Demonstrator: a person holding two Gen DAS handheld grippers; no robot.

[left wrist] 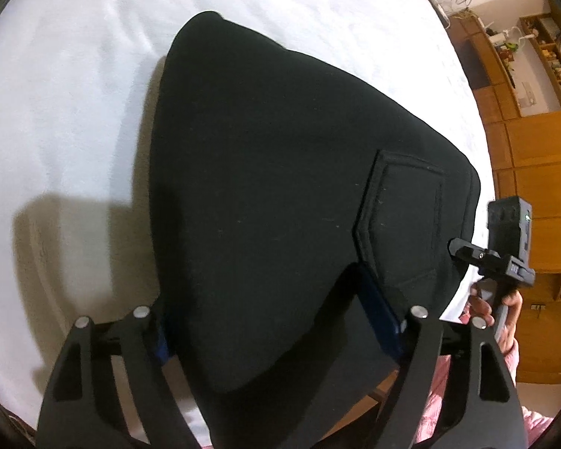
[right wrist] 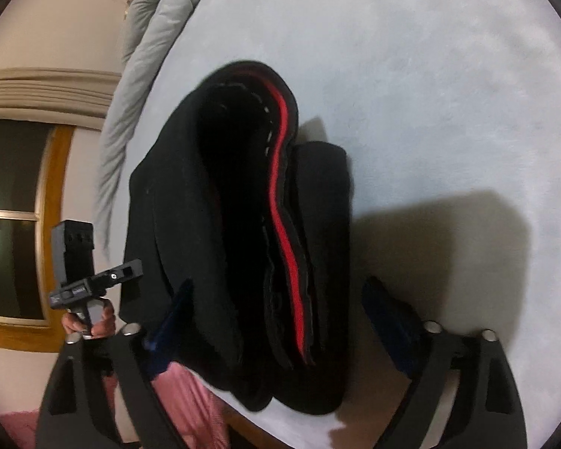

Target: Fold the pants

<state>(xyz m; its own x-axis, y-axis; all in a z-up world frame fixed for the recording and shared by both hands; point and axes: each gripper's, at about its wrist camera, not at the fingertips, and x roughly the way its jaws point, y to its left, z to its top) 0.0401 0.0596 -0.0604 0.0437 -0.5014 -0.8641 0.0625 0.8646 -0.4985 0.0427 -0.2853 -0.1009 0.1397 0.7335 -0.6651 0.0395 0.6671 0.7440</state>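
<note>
The pants between the left tongs are plain black, with a black stitched pocket toward the right finger. Between the right tongs the same pants show a bright red stripe along their stacked edges and a line of pale stitches. The bedsheet beyond the tongs is plain white. Both tongs have black fingers with blue pads. A grey quilt lies off to the left.

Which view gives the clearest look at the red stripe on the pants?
The right wrist view: the red stripe runs along the stacked folded layers of the black pants, seen edge-on. The left wrist view shows only the pants' flat black top side with a back pocket; no red stripe is visible there.
</note>
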